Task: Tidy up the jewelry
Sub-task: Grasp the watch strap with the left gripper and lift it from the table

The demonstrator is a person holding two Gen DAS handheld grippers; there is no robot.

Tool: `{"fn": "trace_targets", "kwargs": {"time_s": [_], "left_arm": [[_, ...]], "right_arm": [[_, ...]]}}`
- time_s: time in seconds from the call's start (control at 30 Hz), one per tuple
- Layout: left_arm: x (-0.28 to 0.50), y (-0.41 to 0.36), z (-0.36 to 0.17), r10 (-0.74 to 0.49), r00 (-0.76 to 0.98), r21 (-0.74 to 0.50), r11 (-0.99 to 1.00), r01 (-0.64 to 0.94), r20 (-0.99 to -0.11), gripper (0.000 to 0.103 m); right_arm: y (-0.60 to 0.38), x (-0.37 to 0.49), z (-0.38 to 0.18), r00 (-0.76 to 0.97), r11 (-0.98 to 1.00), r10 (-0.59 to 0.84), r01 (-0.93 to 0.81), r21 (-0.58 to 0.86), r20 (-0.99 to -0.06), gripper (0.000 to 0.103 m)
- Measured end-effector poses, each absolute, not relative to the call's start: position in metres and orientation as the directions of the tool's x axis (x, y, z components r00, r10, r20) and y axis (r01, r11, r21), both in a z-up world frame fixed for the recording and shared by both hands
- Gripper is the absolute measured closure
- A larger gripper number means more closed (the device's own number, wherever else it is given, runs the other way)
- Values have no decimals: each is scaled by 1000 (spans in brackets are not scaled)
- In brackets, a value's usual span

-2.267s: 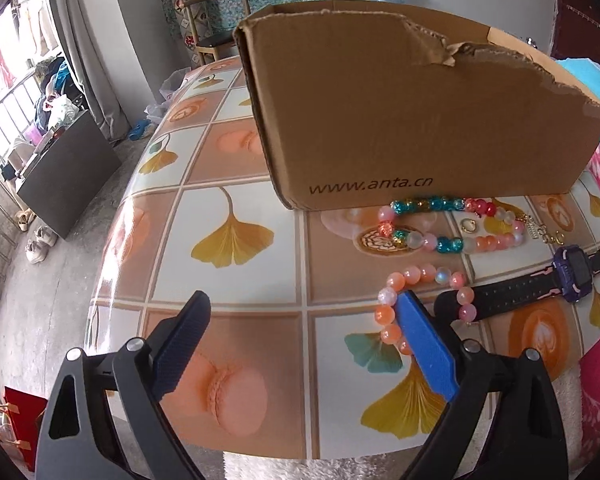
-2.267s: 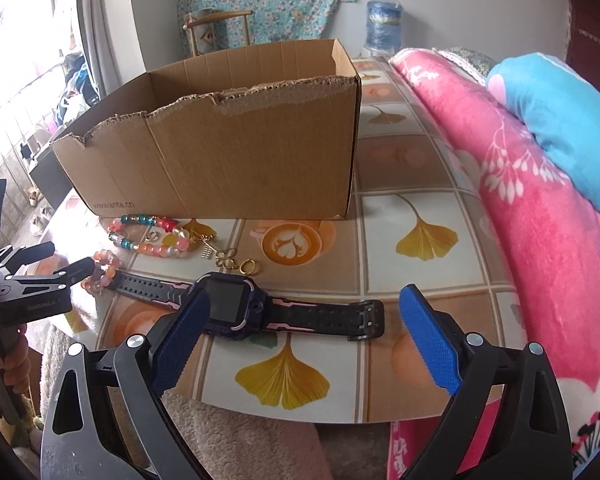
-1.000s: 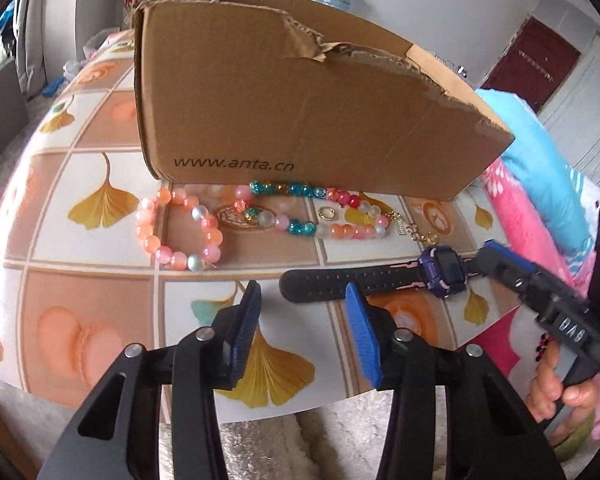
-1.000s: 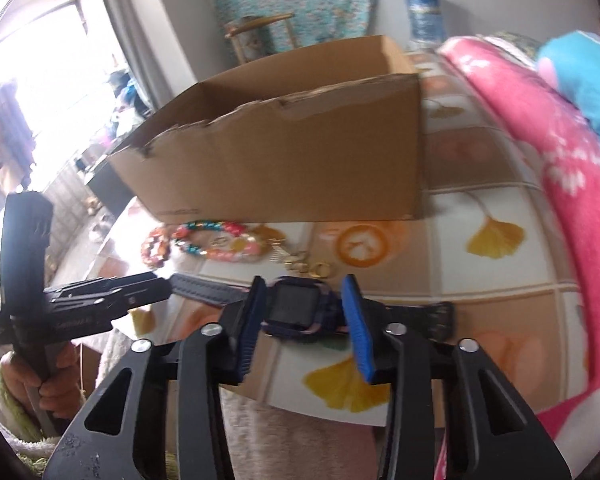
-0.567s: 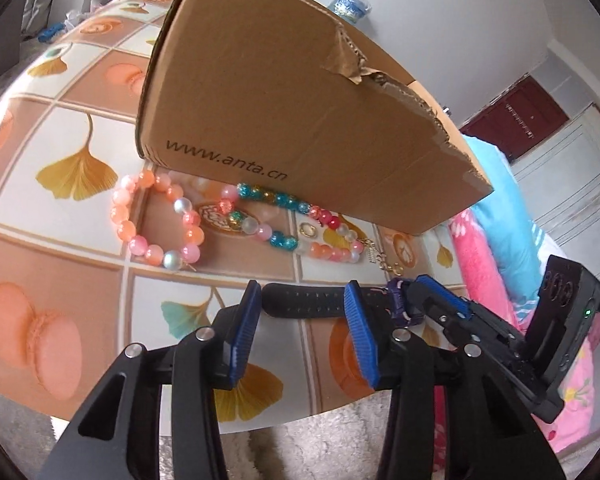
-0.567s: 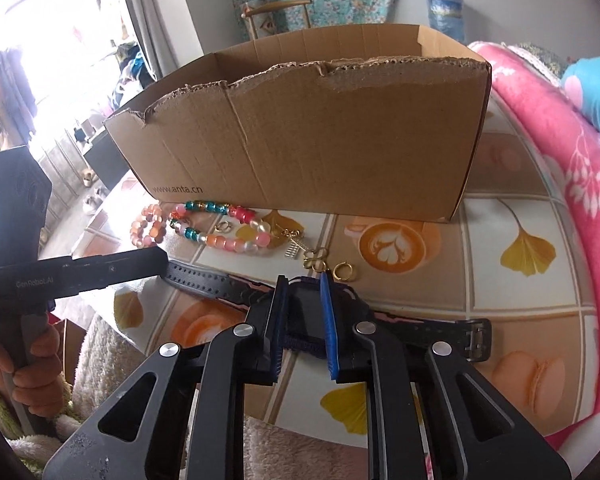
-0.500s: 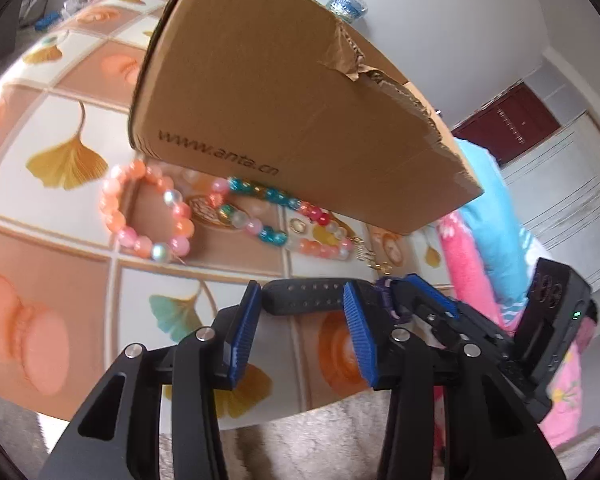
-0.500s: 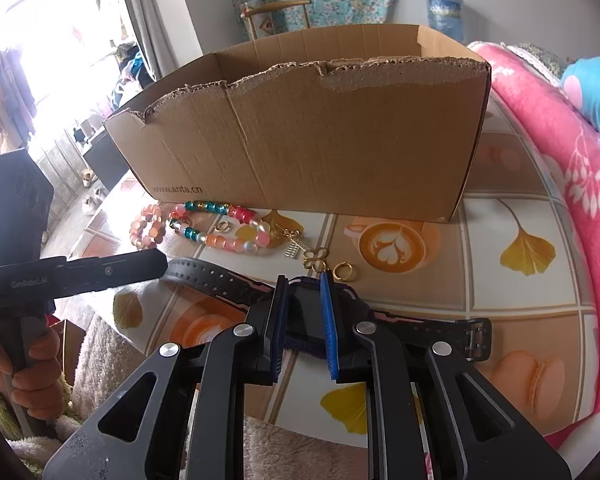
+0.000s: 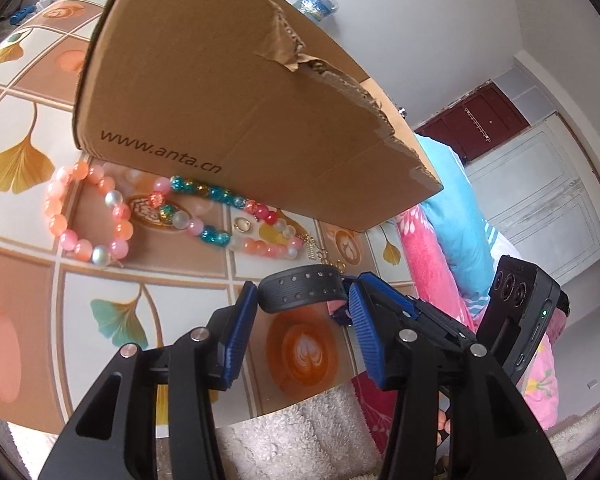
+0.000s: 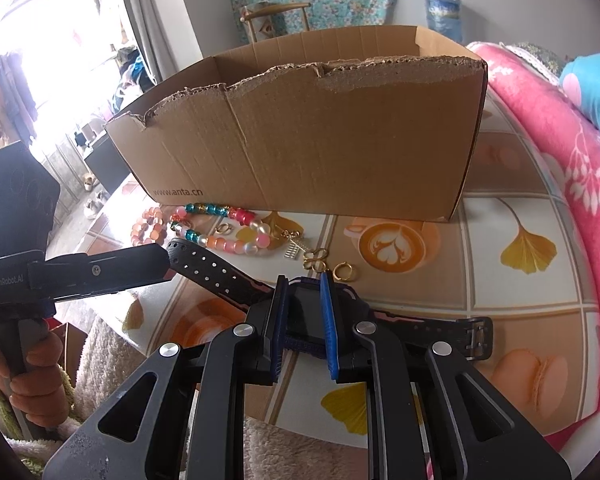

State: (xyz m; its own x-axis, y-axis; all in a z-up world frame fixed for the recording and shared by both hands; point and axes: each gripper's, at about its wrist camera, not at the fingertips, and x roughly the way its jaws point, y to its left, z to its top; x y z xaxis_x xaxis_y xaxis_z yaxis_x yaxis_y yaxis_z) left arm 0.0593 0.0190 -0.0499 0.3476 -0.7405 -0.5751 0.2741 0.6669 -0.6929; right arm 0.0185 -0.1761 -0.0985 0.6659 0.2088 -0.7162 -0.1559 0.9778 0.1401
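The right gripper (image 10: 303,312) is now clamping its fingers on the body of the watch (image 10: 312,304), where a second ago they were still standing apart around it. The watch is lifting off the counter (image 10: 516,292), its holed strap (image 9: 302,288) rising between the left gripper's (image 9: 302,330) fingers, which are standing partly open around the strap tip without pinching it. Judging by this, the watch is being carried toward the cardboard box (image 10: 320,136). The pink bracelet (image 9: 88,216), the multicoloured bead strand (image 9: 220,210) and the gold rings (image 10: 342,270) are lying in front of the box, not yet sorted.
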Motion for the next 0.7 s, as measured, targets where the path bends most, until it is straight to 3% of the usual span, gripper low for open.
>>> {"fn": "trace_targets", "kwargs": {"time_s": [0.27, 0.4, 0.47, 0.53, 0.7], "left_arm": [[62, 3, -44, -701, 366, -633, 711, 305, -612, 59], [60, -2, -40, -669, 388, -586, 743, 324, -634, 68], [58, -4, -38, -657, 394, -567, 754, 333, -642, 68], [58, -6, -37, -648, 399, -554, 761, 336, -648, 68], [56, -3, -39, -643, 401, -548, 766, 336, -653, 68]], "right_arm": [[-174, 16, -98, 668, 976, 212, -181, 120, -713, 88], [-172, 16, -97, 659, 970, 232, -214, 117, -715, 88], [-169, 14, -97, 657, 962, 247, -252, 101, -713, 82], [-164, 10, -94, 665, 951, 265, -299, 77, -698, 67], [-144, -1, -87, 681, 902, 304, -431, -29, -666, 60]]}}
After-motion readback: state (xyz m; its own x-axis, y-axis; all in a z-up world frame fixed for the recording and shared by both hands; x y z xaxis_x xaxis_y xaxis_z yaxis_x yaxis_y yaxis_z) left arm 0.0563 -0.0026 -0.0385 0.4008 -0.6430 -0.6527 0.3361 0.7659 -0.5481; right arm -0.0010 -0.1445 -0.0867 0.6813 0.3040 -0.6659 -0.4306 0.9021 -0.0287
